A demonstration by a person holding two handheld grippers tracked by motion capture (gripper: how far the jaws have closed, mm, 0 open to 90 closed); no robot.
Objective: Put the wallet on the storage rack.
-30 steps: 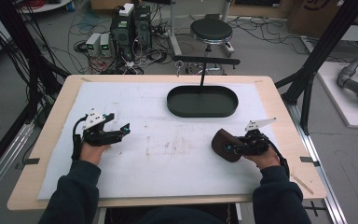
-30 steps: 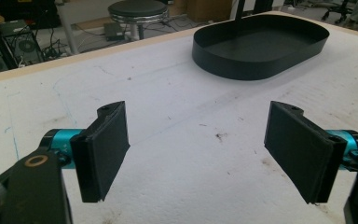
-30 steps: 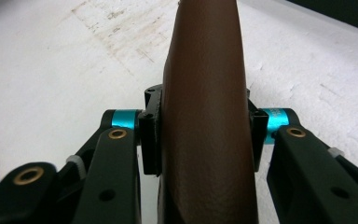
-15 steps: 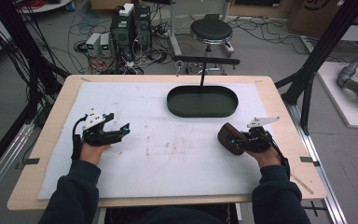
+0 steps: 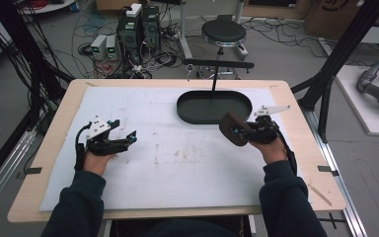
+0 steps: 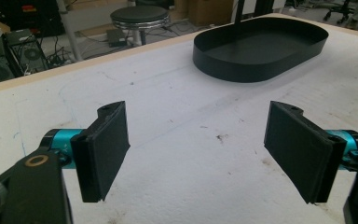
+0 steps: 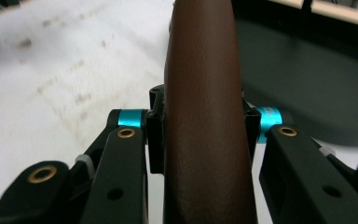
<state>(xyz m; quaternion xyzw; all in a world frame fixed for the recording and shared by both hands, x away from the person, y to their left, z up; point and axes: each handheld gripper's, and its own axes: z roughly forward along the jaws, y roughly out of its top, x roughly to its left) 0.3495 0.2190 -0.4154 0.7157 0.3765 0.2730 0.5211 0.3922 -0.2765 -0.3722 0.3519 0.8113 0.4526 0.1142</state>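
Nearest the person, the left gripper [image 5: 128,139] rests low over the white surface [image 5: 177,163], its jaws spread wide with nothing between them; in the left gripper view its two black pads [image 6: 103,149] stand well apart over bare, lightly stained mat. The right gripper [image 5: 241,132] is held up off the surface, its jaws pinching a brown leather-like case [image 5: 231,129]. In the right gripper view the brown case [image 7: 207,116] runs straight up between the two jaws, touching both pads, its rounded end sticking out past the jaw tips. From the high view the case juts from the right jaws toward the middle of the surface, tilted, clear of the mat. Just beyond the right jaws lies the black oval tray [image 5: 192,111], with the case near its closer rim but apart from it. Ahead of the left jaws and off to their right, the same tray [image 6: 223,63] sits well apart. Past the surface's far edge stands a round stool [image 5: 223,32].
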